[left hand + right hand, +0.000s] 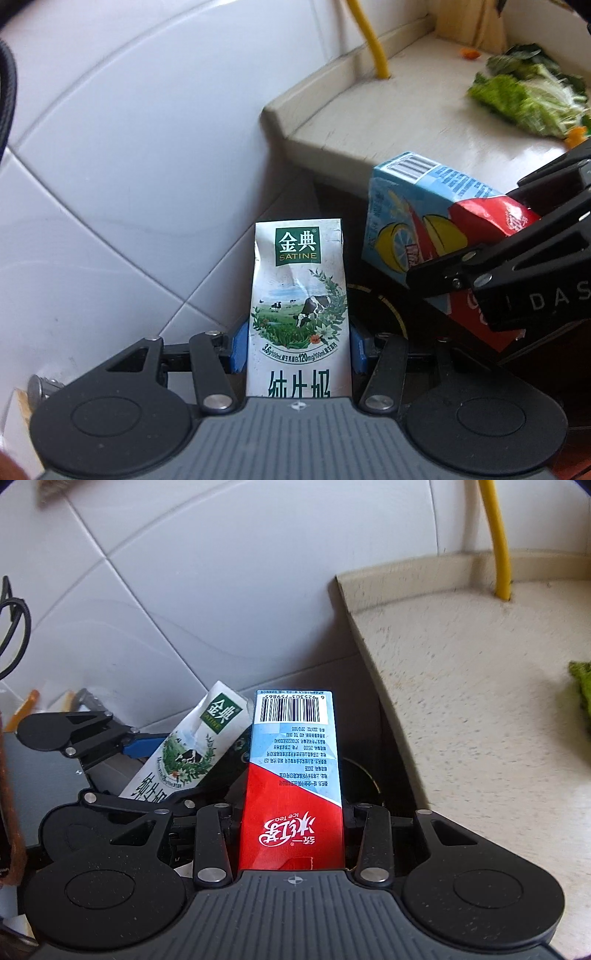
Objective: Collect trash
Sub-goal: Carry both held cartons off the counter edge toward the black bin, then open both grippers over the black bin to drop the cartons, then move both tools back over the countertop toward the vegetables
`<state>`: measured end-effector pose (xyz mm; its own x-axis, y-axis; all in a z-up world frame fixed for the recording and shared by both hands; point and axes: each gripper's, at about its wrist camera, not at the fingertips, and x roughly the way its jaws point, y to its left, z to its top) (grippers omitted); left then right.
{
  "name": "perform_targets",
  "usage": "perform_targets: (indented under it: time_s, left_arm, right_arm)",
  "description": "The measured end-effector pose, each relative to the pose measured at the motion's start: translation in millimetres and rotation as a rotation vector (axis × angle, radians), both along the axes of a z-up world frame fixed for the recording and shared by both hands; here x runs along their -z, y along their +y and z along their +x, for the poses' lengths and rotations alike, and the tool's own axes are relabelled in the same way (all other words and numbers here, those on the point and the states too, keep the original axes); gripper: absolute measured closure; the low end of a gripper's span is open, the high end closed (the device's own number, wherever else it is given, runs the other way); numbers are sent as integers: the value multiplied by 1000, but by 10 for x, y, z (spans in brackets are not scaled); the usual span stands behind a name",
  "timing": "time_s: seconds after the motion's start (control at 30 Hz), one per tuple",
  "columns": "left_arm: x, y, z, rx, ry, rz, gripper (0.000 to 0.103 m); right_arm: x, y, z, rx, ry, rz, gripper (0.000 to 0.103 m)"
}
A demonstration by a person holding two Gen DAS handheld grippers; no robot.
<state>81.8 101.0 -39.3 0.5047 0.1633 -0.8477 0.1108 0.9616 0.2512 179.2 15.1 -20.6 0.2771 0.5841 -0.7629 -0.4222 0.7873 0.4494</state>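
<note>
- Beige countertop (pixel 480 709) meets white wall tiles (pixel 129 155); a yellow hose (pixel 498 554) enters it.
- Left gripper (pixel 298 349) clamps the milk carton (pixel 299 314); right gripper (pixel 291 825) clamps the tea carton (pixel 293 782), both off the counter's edge.
- Only the left view shows the vegetable scraps (pixel 532 99) clearly.

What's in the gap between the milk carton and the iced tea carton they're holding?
Nothing: in the left wrist view, only open air over a dark surface separates the milk carton from the iced tea carton.
</note>
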Motion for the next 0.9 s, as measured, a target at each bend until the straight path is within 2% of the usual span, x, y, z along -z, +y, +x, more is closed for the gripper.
perform_targets:
  time_s: [0.2, 0.43, 0.67, 0.9]
  left_arm:
    - [260, 178, 102, -27, 53, -4, 54]
    - [430, 286, 227, -37, 65, 9, 52]
    - [374, 385, 254, -54, 56, -25, 52]
    - [132, 238, 212, -19, -5, -38, 49]
  right_arm:
    - [241, 239, 163, 7, 39, -25, 53]
    - [408, 353, 321, 52, 75, -24, 50]
    - [274, 212, 234, 80, 69, -13, 46]
    - [19, -65, 49, 112, 30, 6, 40]
